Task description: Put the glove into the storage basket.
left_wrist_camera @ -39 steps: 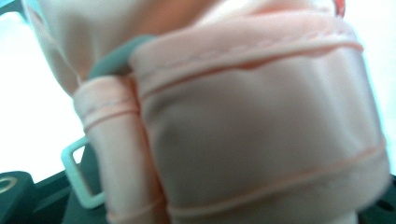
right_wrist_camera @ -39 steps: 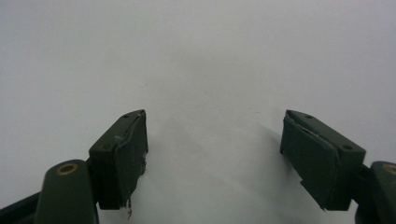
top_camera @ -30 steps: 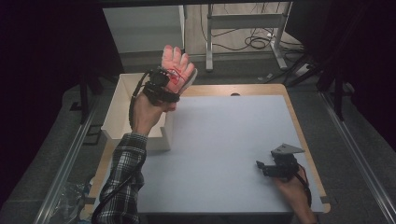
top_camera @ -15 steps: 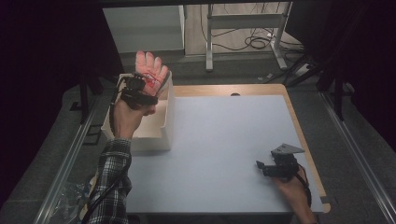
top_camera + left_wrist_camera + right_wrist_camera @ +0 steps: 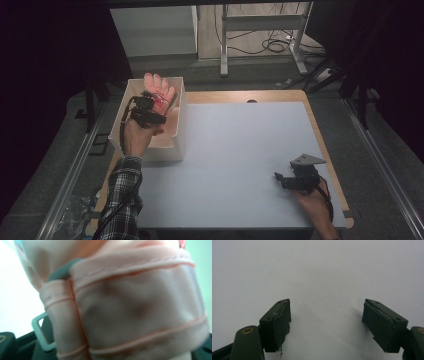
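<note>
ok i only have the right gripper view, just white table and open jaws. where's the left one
Observer: The left gripper is over the white bin at the table's far left corner, seen from the high view.
Operator: holding anything
Observer: Yes, a pink glove, fingers pointing up; the jaws are shut on its cuff, which the left gripper view shows close up.
Operator: is it in the bin yet
Observer: Partly, as far as I can tell: the glove's lower end looks below the bin's rim, the fingers stand above the back wall.
Operator: and my right one, near the bin?
Observer: No, the right gripper rests at the table's near right, well apart from it.
</note>
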Demonstrator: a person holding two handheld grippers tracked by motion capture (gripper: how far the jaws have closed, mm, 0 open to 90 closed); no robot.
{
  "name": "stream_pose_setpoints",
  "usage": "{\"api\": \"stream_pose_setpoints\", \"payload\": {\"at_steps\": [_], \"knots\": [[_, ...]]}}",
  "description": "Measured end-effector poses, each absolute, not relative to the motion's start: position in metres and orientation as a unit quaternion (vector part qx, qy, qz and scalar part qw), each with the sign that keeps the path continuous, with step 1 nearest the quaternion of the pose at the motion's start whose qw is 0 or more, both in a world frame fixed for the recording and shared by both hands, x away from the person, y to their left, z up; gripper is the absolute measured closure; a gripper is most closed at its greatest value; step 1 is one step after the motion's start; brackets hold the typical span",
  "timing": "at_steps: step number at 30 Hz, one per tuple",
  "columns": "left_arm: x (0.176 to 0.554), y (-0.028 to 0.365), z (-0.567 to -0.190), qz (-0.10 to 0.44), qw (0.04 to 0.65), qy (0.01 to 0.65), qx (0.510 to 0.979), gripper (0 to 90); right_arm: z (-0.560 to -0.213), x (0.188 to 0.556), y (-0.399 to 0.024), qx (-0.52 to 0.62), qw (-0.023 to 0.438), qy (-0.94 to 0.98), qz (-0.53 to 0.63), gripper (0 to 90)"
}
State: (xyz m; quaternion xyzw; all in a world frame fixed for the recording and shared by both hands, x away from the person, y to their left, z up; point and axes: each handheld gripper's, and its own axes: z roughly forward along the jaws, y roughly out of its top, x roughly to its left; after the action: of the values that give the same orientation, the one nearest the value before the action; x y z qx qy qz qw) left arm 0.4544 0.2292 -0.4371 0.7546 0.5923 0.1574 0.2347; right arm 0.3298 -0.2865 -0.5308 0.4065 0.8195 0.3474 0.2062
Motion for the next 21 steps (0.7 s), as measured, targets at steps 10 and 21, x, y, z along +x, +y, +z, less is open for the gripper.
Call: {"api": "stream_pose_setpoints", "payload": {"at_steps": [10, 21], "knots": [[0.473, 0.212, -0.464, 0.133, 0.200, 0.609, 0.756, 39.9, -0.531, 0.330, -0.287, 0.406, 0.206, 0.819, 0.347, 23.3], [0.488, 0.200, -0.478, 0.101, 0.169, 0.618, 0.761, 30.9, -0.531, 0.330, -0.287, 0.406, 0.206, 0.819, 0.348, 23.3]]}}
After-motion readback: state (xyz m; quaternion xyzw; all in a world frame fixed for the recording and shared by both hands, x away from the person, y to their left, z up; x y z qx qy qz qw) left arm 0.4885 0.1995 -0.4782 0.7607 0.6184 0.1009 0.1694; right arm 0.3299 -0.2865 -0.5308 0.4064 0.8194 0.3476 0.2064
